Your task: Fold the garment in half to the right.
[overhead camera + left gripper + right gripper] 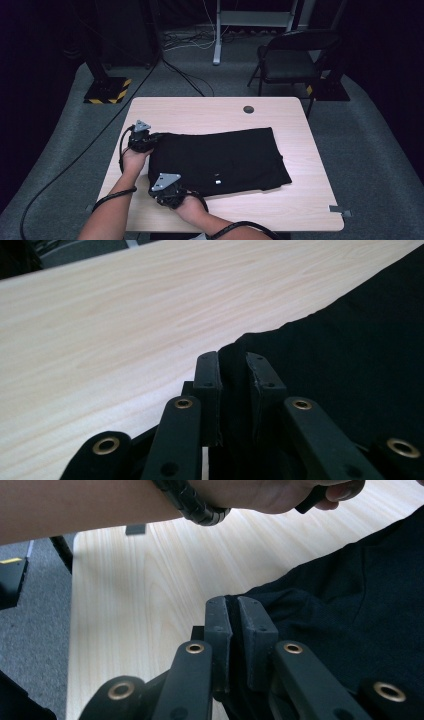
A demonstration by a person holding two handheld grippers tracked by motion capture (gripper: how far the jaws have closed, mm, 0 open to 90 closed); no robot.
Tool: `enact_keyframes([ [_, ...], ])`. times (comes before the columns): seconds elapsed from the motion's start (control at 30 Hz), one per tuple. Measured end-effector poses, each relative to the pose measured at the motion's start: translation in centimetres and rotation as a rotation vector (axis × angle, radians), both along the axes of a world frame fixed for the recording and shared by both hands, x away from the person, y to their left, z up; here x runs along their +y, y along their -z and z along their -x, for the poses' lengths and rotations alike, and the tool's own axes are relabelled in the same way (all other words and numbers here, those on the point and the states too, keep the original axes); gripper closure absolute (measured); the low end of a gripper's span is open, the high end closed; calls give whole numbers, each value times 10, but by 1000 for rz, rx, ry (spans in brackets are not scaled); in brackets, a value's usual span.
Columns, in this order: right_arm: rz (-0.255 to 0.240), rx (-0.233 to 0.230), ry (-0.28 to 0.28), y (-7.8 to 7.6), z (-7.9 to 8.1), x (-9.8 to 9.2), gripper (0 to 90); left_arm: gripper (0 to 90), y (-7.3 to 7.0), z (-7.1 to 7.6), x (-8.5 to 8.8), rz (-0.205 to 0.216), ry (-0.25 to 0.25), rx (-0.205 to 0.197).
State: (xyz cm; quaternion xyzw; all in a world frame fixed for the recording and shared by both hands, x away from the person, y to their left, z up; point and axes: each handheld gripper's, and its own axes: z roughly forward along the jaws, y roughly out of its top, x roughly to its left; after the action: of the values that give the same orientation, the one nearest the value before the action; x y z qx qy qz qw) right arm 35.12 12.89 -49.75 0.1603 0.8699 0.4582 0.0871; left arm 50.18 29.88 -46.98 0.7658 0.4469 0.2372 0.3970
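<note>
The left gripper (232,367) has its two black jaws clamped on a fold at the edge of the black garment (350,355); in the left gripper view the cloth stands pinched between the pads, the fold lifted a little off the wood. The right gripper (234,611) likewise has its two jaws clenched on a corner of the same garment (350,610), the fabric gathered between the pads with almost no gap.

In the high view the left gripper (141,137) sits at the garment's far left corner and the right gripper (167,190) at its near left corner, so both grips are on the left edge of one cloth. Each gripper carries one grey three-cornered plate on top and trails one black cable.

There is one garment (220,160), dark and folded into a rough rectangle, lying flat across the middle of the table (300,210), its long side running left to right. Two small pale marks show near its lower middle; what they are cannot be told.

The table is one light wooden top with one round grey grommet (248,109) near its far edge. Two forearms come in from the near side. Beyond the table stands one black chair (290,57) on grey carpet, and one yellow-and-black striped base (106,90) to the far left.
</note>
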Motion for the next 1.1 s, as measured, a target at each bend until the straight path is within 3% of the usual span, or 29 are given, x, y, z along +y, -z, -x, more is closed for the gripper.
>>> enact_keyframes([
  [0.2, -54, 5, -6, -14, 0, 1, 839, 779, -23, -1, 1, -37, 18, -20],
  [0.53, -171, -2, -31, -56, -1, 11, 841, 782, -73, 5, 14, -47, 39, -69],
  [0.9, -259, -24, -70, -94, -1, 29, 842, 791, -126, 14, 27, -83, 41, -130],
  [1.0, -316, -34, -80, -109, 0, 31, 842, 793, -147, 21, 29, -51, 56, -165],
  [1.07, -332, -38, -86, -115, 0, 31, 841, 793, -147, 21, 29, -51, 56, -165],
  [1.1, -332, -38, -86, -115, 0, 31, 841, 793, -160, 21, 28, -16, 62, -167],
])
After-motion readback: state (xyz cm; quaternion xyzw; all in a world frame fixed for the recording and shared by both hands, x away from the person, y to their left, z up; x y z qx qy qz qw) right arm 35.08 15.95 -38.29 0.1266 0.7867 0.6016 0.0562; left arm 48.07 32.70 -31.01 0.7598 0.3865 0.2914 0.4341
